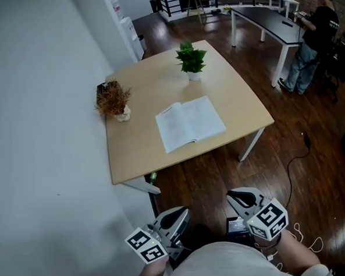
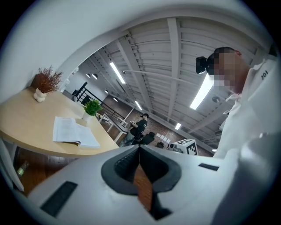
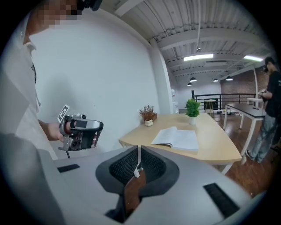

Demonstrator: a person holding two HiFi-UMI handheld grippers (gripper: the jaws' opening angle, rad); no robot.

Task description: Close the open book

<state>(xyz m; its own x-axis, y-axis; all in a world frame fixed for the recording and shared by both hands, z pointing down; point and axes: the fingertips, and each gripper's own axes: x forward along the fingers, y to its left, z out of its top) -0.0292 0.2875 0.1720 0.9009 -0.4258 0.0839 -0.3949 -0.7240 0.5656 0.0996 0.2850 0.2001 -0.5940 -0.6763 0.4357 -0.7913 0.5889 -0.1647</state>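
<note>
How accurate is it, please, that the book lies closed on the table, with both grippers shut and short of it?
Closed is wrong: the head view shows the book open on the table; left gripper and right gripper are shut, short of it.

Left gripper (image 1: pixel 176 216) and right gripper (image 1: pixel 239 196) held low, jaws together, both empty.

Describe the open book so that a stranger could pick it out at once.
Find the pale wooden table that stands against the white wall. Two small pot plants stand on it: a green potted plant towards the far side and a dried brown plant by the wall. The open book lies nearer the front edge. It is the only flat, white thing there, with its pages spread.
</note>
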